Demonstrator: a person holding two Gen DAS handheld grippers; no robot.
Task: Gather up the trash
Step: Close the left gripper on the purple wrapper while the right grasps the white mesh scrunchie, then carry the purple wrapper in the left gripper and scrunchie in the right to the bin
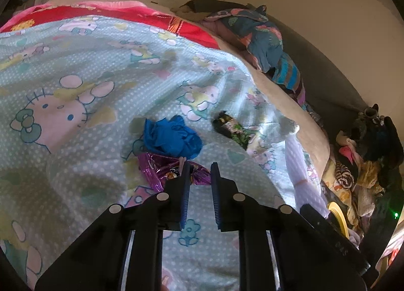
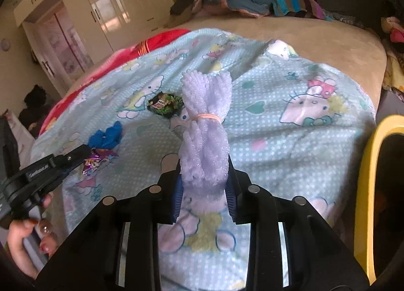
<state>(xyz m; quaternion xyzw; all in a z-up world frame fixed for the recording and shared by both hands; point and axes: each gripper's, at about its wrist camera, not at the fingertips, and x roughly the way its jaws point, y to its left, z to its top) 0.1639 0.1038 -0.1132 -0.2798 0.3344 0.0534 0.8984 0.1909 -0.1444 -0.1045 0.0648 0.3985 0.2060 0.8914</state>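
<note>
Trash lies on a Hello Kitty bedsheet (image 1: pixel 75 69). A shiny purple wrapper (image 1: pixel 161 168) sits just beyond my left gripper (image 1: pixel 200 167), whose jaws stand slightly apart and empty with the left tip over the wrapper. A crumpled blue bag (image 1: pixel 171 137) lies behind it. A dark green-black wrapper (image 1: pixel 232 129) lies to the right. My right gripper (image 2: pixel 204 164) is shut on a pale lilac bubble-wrap bundle (image 2: pixel 205 124) tied with an orange rubber band, held upright above the sheet. The right wrist view also shows the blue bag (image 2: pixel 107 137), purple wrapper (image 2: pixel 97 159), dark wrapper (image 2: pixel 165 104) and the left gripper (image 2: pixel 85 151).
A yellow-rimmed bin (image 2: pixel 366 190) stands at the bed's right side, also seen in the left wrist view (image 1: pixel 338 217). Piled clothes and blankets (image 1: pixel 257 36) lie at the bed's far edge and on the floor (image 1: pixel 361 164). Cream wardrobes (image 2: pixel 121 0) stand behind.
</note>
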